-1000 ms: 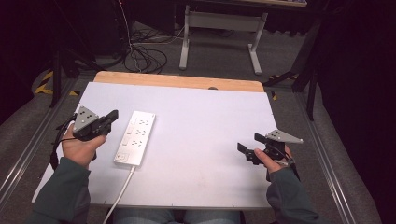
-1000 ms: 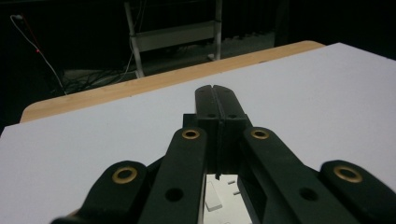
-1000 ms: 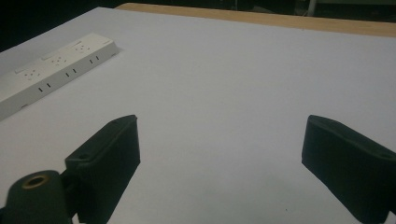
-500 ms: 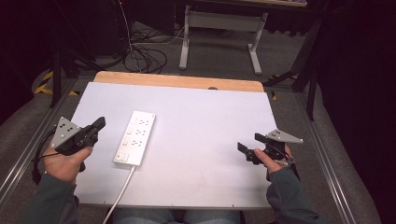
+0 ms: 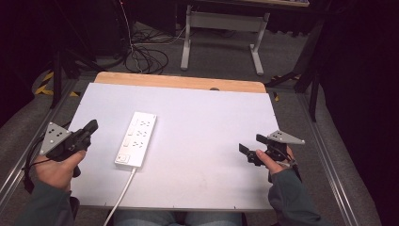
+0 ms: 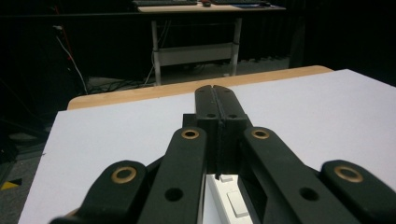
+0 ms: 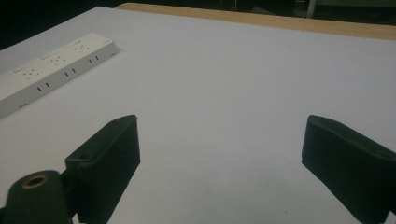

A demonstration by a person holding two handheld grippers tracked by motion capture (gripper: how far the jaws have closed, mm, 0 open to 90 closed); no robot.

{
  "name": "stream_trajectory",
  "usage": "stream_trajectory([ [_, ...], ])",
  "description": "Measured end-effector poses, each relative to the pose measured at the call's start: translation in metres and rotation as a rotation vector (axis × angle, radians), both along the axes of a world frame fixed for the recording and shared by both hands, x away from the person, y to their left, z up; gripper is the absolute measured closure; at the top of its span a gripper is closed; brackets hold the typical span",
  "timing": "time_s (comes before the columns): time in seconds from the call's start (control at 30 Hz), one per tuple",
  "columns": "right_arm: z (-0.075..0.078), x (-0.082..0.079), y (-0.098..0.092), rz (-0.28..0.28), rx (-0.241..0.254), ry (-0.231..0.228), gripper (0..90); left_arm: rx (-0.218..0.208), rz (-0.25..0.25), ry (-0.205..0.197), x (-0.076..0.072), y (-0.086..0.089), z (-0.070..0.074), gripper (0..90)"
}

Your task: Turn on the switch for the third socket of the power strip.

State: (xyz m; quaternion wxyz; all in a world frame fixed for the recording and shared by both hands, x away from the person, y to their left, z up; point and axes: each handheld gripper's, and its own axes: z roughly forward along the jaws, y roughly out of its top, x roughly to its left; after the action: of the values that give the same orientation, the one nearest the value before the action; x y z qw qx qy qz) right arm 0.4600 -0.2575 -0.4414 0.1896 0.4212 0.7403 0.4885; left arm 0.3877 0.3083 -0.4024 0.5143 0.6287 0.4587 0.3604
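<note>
From the high view, a white power strip [image 5: 137, 139] lay on the table [image 5: 202, 113] just right of the left gripper [image 5: 91, 126]; the right gripper [image 5: 251, 147] sat well apart. The left gripper view showed jaws clenched together, empty. The right gripper view showed jaws spread wide, the strip far off.

left claw [image 5: 89, 128] | pulled back from beside power strip [image 5: 136, 139] to table's [image 5: 207, 113] left edge

White rectangular tabletop [image 5: 202, 117] with a wooden far edge, bearing a white plastic power strip [image 5: 137, 139] left of centre.
</note>
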Motion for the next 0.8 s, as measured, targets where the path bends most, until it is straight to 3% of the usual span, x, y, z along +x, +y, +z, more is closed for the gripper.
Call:
stream_trajectory([
  [0.3, 0.000, 0.000, 0.000, -0.002, 0.001, 0.001, 11.9, -0.029, 0.034, -0.010, -0.006, 0.006, 0.000, 67.7],
  [0.53, 0.000, 0.000, 0.001, -0.001, 0.003, 0.000, 11.9, -0.042, 0.059, -0.006, -0.009, 0.011, 0.000, 35.1],
  [0.8, 0.001, 0.001, 0.002, 0.003, 0.000, -0.004, 11.8, -0.035, 0.089, -0.001, -0.010, 0.013, 0.000, 9.1],
])
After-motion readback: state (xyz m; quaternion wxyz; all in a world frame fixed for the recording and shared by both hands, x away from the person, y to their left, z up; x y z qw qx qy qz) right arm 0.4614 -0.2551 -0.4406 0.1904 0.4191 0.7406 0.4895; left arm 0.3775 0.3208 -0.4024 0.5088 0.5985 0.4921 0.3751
